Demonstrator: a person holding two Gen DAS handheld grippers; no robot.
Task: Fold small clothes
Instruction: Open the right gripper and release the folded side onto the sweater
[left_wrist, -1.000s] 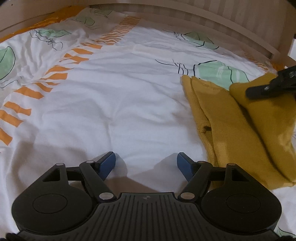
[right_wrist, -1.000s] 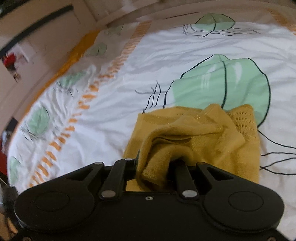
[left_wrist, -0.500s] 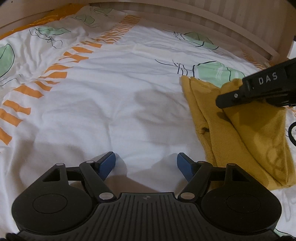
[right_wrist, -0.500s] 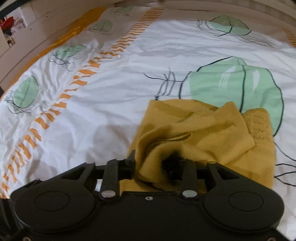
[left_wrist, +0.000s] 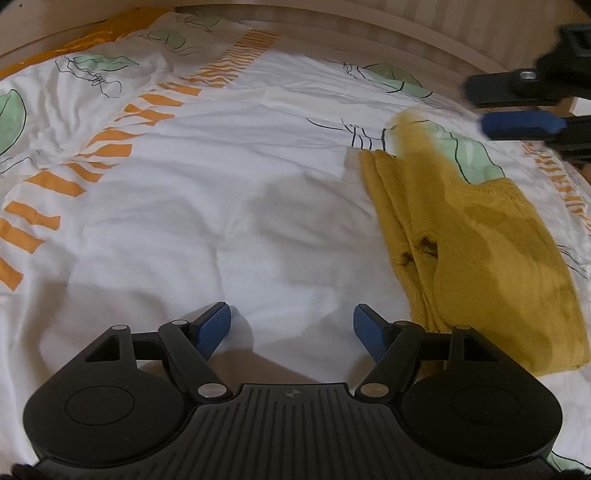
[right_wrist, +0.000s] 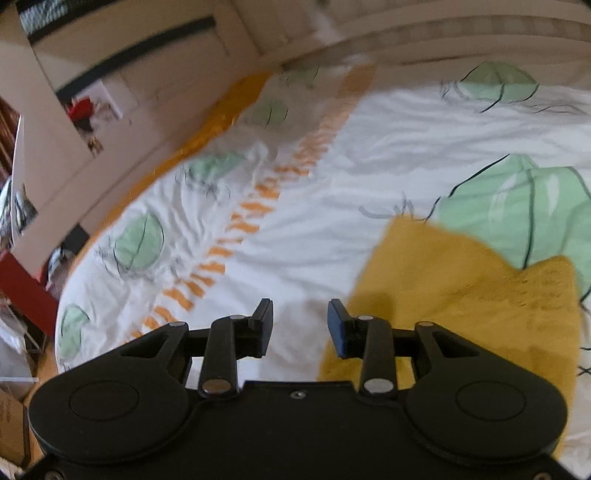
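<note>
A mustard-yellow knitted garment (left_wrist: 476, 251) lies folded flat on the bed sheet (left_wrist: 240, 221), to the right in the left wrist view. My left gripper (left_wrist: 291, 325) is open just above the sheet, to the left of the garment's near edge, with nothing between its blue pads. My right gripper (right_wrist: 300, 325) is open and empty, lifted above the garment (right_wrist: 480, 295), which lies under and to the right of it. In the left wrist view the right gripper (left_wrist: 476, 107) hangs at the upper right, above the garment's far end. The right wrist view is blurred.
The white sheet has green leaf prints (right_wrist: 517, 210) and an orange striped band (left_wrist: 110, 147). A wooden bed frame (left_wrist: 369, 33) curves along the far side. Beyond the bed's left edge, the right wrist view shows a wall and floor clutter (right_wrist: 22, 332).
My right gripper let go of the yellow fold it held, opened, and rose up and away. The fold now lies flat on the garment. My left gripper stayed still.
</note>
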